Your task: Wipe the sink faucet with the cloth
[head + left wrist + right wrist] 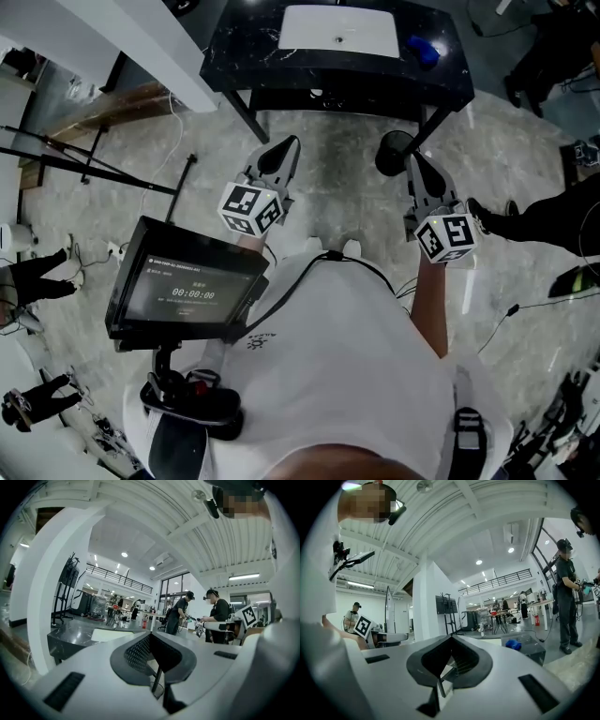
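Observation:
A black marble counter [244, 47] with a white sink [337, 30] set in it stands ahead of me on the floor. A blue cloth [422, 49] lies on the counter just right of the sink. I cannot make out the faucet. My left gripper [286, 142] and right gripper [411, 157] hang side by side short of the counter's front edge, both shut and holding nothing. In the left gripper view, the sink [110, 633] shows beyond the left gripper [150, 637]. In the right gripper view, the cloth [513, 644] lies past the right gripper [451, 639].
A monitor [187, 286] on a stand sits close at my left. A black round base [394, 153] stands on the floor under the counter's right side. A person's legs [534, 220] reach in from the right. Other people [180, 613] stand farther off.

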Action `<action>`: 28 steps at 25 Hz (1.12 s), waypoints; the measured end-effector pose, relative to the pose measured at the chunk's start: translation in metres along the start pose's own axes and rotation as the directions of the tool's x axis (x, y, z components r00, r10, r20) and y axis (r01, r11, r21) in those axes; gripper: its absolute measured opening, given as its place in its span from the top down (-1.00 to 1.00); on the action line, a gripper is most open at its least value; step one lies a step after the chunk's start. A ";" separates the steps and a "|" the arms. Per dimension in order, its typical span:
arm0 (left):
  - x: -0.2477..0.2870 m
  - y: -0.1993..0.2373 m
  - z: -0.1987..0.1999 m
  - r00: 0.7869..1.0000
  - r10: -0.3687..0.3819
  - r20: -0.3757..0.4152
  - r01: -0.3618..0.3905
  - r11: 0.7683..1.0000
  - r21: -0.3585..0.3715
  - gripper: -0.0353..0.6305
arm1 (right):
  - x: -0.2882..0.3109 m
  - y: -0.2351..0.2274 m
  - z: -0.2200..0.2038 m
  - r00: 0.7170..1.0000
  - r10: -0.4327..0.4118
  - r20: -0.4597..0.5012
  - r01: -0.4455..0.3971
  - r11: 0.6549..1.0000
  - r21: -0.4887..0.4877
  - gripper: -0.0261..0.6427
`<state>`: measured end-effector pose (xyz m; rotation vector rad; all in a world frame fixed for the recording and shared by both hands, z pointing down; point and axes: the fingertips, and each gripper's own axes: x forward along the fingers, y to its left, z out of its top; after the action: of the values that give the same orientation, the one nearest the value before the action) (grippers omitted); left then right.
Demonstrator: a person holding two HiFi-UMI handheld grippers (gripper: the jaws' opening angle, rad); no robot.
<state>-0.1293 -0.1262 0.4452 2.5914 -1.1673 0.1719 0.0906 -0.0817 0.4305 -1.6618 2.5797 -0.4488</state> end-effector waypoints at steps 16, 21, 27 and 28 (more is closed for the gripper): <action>-0.006 0.005 -0.009 1.000 -0.003 -0.006 0.003 1.000 -0.003 0.89 | -0.006 -0.001 -0.009 1.000 -0.004 -0.016 0.004 1.000 -0.005 0.91; -0.004 0.003 -0.007 1.000 -0.007 -0.001 0.007 1.000 -0.008 0.89 | -0.007 -0.003 -0.009 1.000 -0.006 -0.017 0.005 1.000 -0.008 0.91; -0.002 0.002 -0.005 1.000 -0.009 -0.005 0.009 1.000 -0.001 0.89 | -0.008 -0.002 -0.008 1.000 -0.003 -0.027 0.003 1.000 -0.012 0.91; -0.002 0.001 -0.005 1.000 -0.011 -0.007 0.011 1.000 -0.001 0.89 | -0.009 -0.003 -0.007 1.000 -0.005 -0.027 0.005 1.000 -0.011 0.91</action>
<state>-0.1313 -0.1240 0.4496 2.5940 -1.1501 0.1773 0.0956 -0.0731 0.4371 -1.6774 2.6024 -0.4611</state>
